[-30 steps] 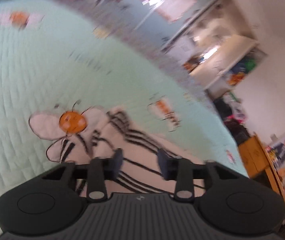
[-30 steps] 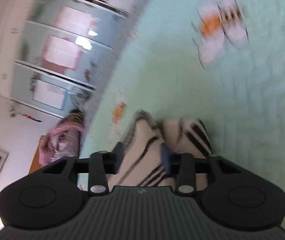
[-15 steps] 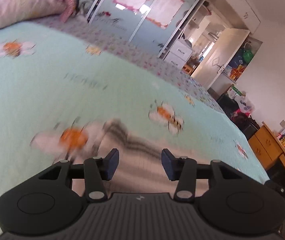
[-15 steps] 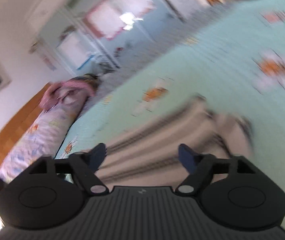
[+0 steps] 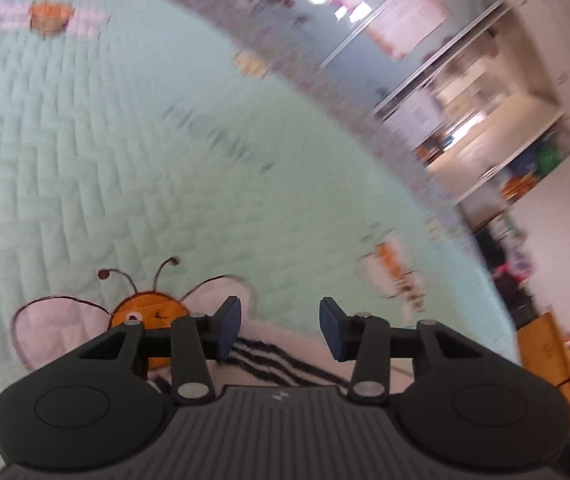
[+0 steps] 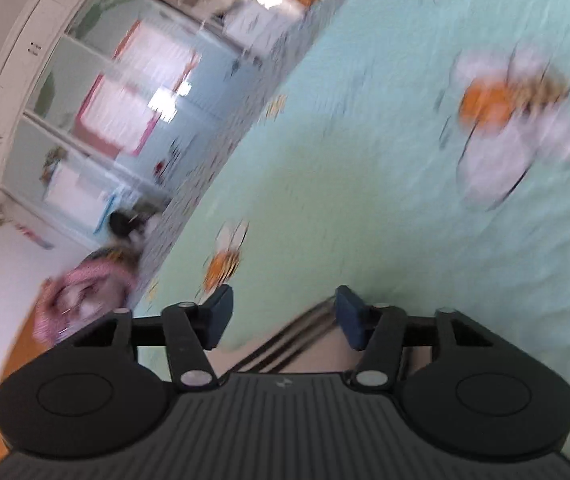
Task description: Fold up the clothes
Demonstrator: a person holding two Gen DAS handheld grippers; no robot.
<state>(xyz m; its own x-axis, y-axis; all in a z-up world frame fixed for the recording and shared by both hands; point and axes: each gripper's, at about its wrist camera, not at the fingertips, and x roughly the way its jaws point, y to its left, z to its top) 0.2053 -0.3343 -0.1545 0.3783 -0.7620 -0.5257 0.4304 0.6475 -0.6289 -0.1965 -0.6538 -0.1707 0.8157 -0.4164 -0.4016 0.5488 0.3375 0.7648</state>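
A striped garment (image 5: 281, 354) is seen lying on the bed (image 5: 125, 160), low in the left wrist view, just ahead of the left hand-held gripper (image 5: 280, 326). Its black stripes run from about 10 o'clock toward 4 o'clock, and only a short stretch of it shows above the gripper body. The jaws of this hand-held gripper are spread apart with nothing between them.

In the right wrist view the same garment (image 6: 297, 346) shows near 6 o'clock, its dark stripes running from about 7 o'clock toward 1 o'clock, with its far edge close to the right-side finger of the right hand-held gripper (image 6: 283, 314). These jaws are also spread wide and hold nothing. How far the garment reaches cannot be told, as most of it is hidden.

A bee picture (image 5: 145, 312) on the mint quilt lies just beside the garment at about 9 o'clock. More bee prints are scattered over the bed, one blurred (image 6: 505, 120) at 2 o'clock. A wardrobe (image 6: 97, 112) with glass doors stands beyond the bed at 10 o'clock, and a pink bundle (image 6: 85, 300) lies at 9 o'clock.
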